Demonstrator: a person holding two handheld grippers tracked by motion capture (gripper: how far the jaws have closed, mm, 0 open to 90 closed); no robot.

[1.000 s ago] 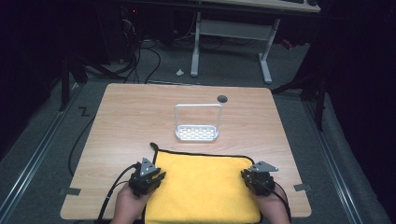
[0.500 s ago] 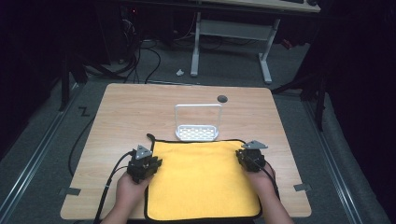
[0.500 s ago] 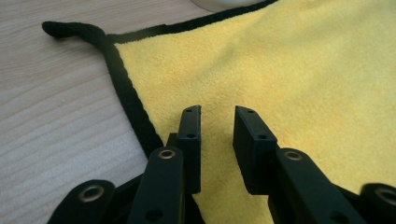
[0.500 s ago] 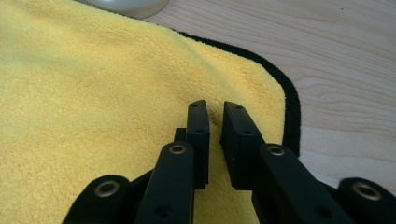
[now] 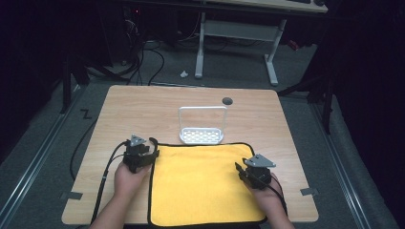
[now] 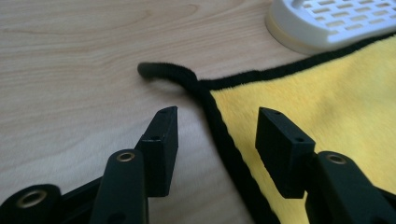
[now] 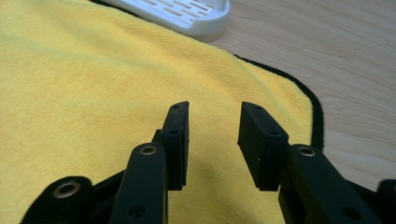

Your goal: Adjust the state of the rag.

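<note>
Jaws just opened, nothing between (both grippers); white rack (image 5: 201, 135) touching yellow cloth (image 5: 200, 183).

Fluffy yellow cloth (image 5: 200, 183), matt wood table (image 5: 143, 105)

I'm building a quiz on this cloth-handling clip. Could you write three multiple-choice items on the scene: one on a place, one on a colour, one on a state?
1. Where does the white slotted plastic rack stand?
A. at the far edge of the yellow cloth
B. on the floor
C. in the person's left hand

2. What colour is the border of the yellow fleece cloth?
A. red
B. white
C. black

3. How do the jaws of the left gripper stand?
A. clamped on the rack
B. open, astride the cloth's corner edge
C. shut on a cable

Answers:
1 A: the high view shows the rack touching the cloth's far edge.
2 C: a black hem runs all round the cloth.
3 B: the left gripper view shows the pads apart, having just opened, nothing pinched.
</note>
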